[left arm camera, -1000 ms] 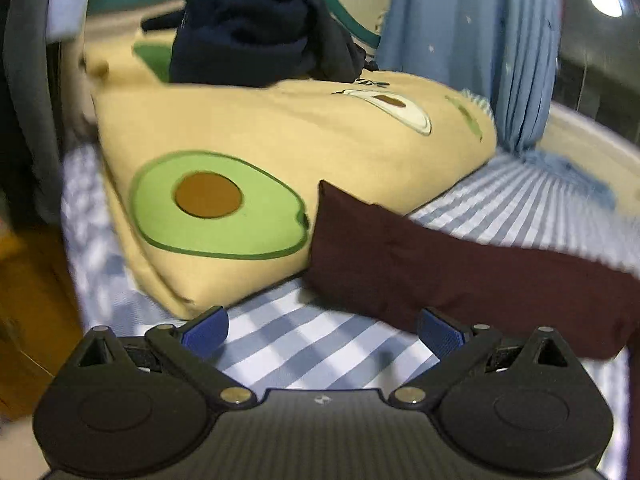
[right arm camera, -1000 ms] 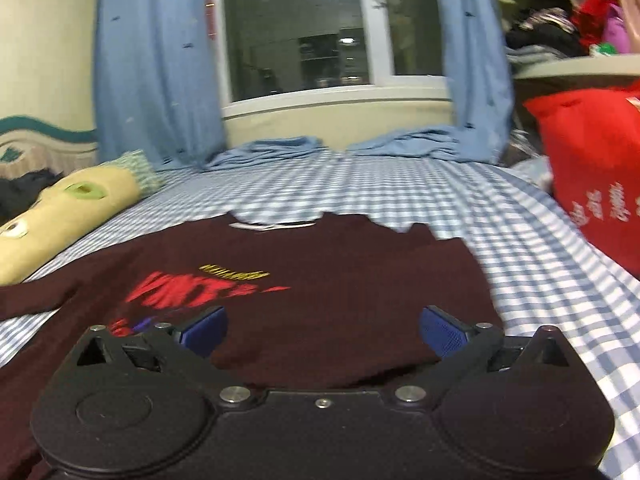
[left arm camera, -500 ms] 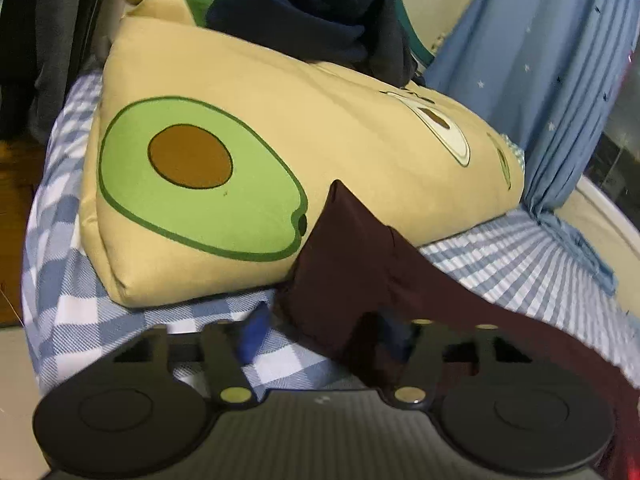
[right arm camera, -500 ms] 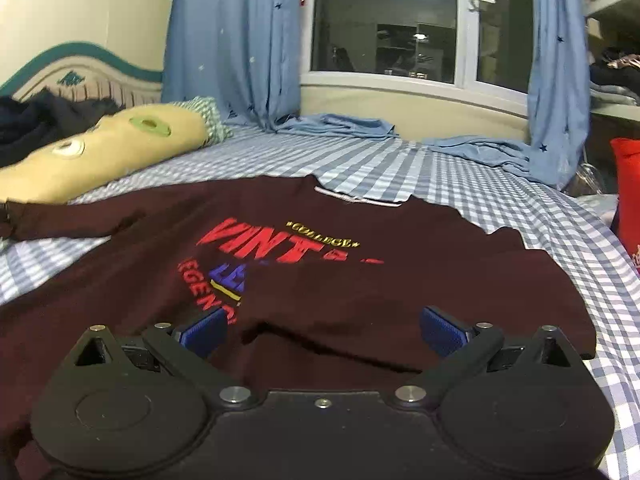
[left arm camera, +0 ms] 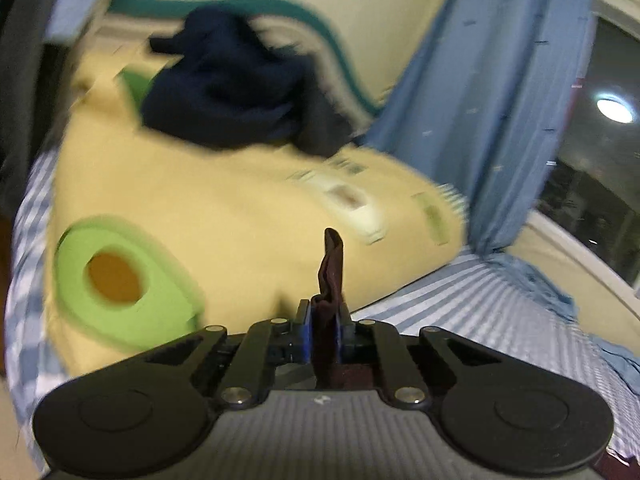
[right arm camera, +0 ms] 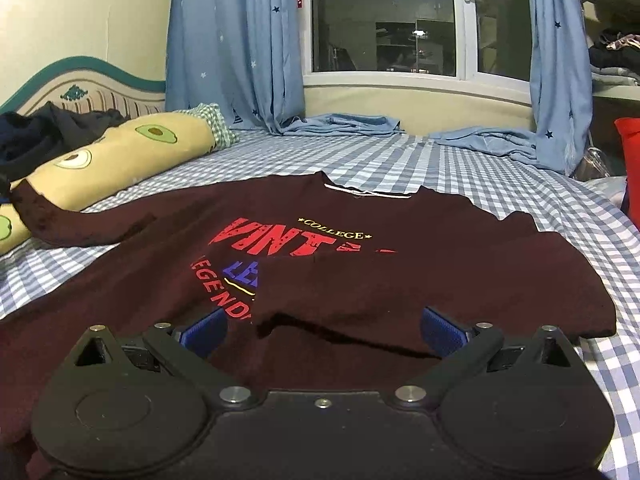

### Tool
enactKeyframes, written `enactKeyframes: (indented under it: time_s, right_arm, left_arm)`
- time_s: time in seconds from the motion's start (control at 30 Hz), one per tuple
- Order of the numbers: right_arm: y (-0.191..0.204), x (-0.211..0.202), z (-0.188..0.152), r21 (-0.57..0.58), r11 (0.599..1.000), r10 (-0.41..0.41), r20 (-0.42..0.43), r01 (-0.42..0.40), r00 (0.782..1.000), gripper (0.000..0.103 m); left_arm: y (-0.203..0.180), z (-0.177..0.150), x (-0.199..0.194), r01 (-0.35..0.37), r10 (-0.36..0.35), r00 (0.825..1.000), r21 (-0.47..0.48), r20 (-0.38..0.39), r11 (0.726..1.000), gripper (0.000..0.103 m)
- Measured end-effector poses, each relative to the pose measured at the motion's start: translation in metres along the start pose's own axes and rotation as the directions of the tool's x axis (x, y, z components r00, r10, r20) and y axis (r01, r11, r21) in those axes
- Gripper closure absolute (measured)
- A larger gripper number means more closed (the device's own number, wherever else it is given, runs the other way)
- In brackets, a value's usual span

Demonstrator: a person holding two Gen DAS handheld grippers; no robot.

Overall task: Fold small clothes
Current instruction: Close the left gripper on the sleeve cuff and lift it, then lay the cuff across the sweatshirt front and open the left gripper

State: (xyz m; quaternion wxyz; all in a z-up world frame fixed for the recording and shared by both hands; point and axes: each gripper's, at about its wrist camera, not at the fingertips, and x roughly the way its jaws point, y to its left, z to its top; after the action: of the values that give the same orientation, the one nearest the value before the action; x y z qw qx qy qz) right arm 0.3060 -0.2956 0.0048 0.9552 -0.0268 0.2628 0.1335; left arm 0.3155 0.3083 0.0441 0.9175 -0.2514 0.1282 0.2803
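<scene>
Setting: bedroom at night, a bed under a blue-and-white checked sheet, blue curtains at a dark window.
Shirt: a dark maroon T-shirt lies print-up on the bed, collar toward the window, body mostly flat. One sleeve on the right side of the view already looks turned in or bunched, though that is hard to tell.
Left sleeve: the sleeve is drawn off the sheet toward the avocado pillow, its end raised.
Left gripper: the left gripper is closed tight on the sleeve cuff; a strip of maroon cloth stands up between the blue pads. The view is motion-blurred.
Right gripper: the right gripper hovers low over the hem end of the shirt, jaws spread wide, holding nothing.
Background: dark clothes heaped on the pillow; something red at the far right edge.
Progress: early, by my judgement. The sleeve is gripped but not yet laid across the chest; no fold of the body shows.
Left to do: bring that sleeve in, fold the sides, then double the shirt hem to collar.
</scene>
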Motion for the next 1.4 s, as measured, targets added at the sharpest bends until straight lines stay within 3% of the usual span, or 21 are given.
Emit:
enactKeyframes:
  time_s: [0.13,0.27,0.5,0.67,0.83,1.03,1.17,1.23,1.27,1.3,1.33,1.37,1.4]
  right_arm:
    - [-0.006,-0.004,-0.005,0.036,0.999,0.007,0.015,-0.007,1.0,0.001]
    - [-0.013,-0.007,-0.011,0.085,0.996,0.015,0.023,-0.017,1.0,0.001]
    - [-0.025,-0.017,-0.019,0.112,0.994,0.001,0.048,-0.006,0.999,0.001]
    - [-0.037,-0.028,-0.025,0.137,0.99,-0.019,0.058,0.011,0.998,0.001]
    - [-0.048,-0.033,-0.031,0.156,0.987,-0.044,0.054,0.035,0.998,0.001]
    - [-0.056,-0.032,-0.039,0.19,0.981,-0.054,0.043,0.045,0.998,0.001]
    - [-0.056,-0.031,-0.042,0.196,0.98,-0.052,0.04,0.043,0.998,0.001]
    - [-0.054,-0.03,-0.043,0.192,0.981,-0.051,0.036,0.043,0.998,0.001]
    - [-0.054,-0.029,-0.043,0.189,0.981,-0.05,0.034,0.042,0.998,0.001]
    - [-0.053,-0.028,-0.044,0.189,0.981,-0.049,0.03,0.043,0.998,0.001]
    - [-0.053,-0.027,-0.044,0.19,0.981,-0.049,0.027,0.043,0.998,0.001]
    - [-0.053,-0.026,-0.045,0.19,0.981,-0.049,0.022,0.044,0.999,0.001]
    - [-0.052,-0.025,-0.045,0.188,0.981,-0.048,0.019,0.044,0.999,0.001]
  left_arm:
    - [-0.058,0.012,-0.023,0.093,-0.103,0.992,0.126,0.073,0.988,0.093]
    - [-0.128,0.009,-0.041,0.184,-0.214,0.972,0.26,0.095,0.948,0.093]
    - [-0.229,-0.03,-0.072,0.377,-0.413,0.91,0.341,0.037,0.861,0.093]
    - [-0.279,-0.083,-0.092,0.495,-0.513,0.856,0.39,-0.066,0.776,0.093]
    - [-0.309,-0.15,-0.114,0.591,-0.56,0.801,0.423,-0.21,0.687,0.093]
    - [-0.318,-0.222,-0.128,0.655,-0.536,0.756,0.448,-0.376,0.609,0.093]
    - [-0.315,-0.244,-0.12,0.706,-0.503,0.704,0.415,-0.502,0.574,0.091]
    - [-0.312,-0.248,-0.114,0.732,-0.491,0.667,0.371,-0.561,0.571,0.088]
    - [-0.308,-0.246,-0.11,0.745,-0.491,0.646,0.341,-0.584,0.574,0.078]
    - [-0.303,-0.244,-0.106,0.757,-0.495,0.623,0.306,-0.606,0.577,0.059]
    - [-0.298,-0.241,-0.1,0.762,-0.5,0.605,0.267,-0.62,0.59,0.047]
    - [-0.292,-0.235,-0.096,0.761,-0.506,0.597,0.239,-0.623,0.603,0.033]
    - [-0.286,-0.231,-0.095,0.76,-0.513,0.592,0.218,-0.622,0.613,0.03]
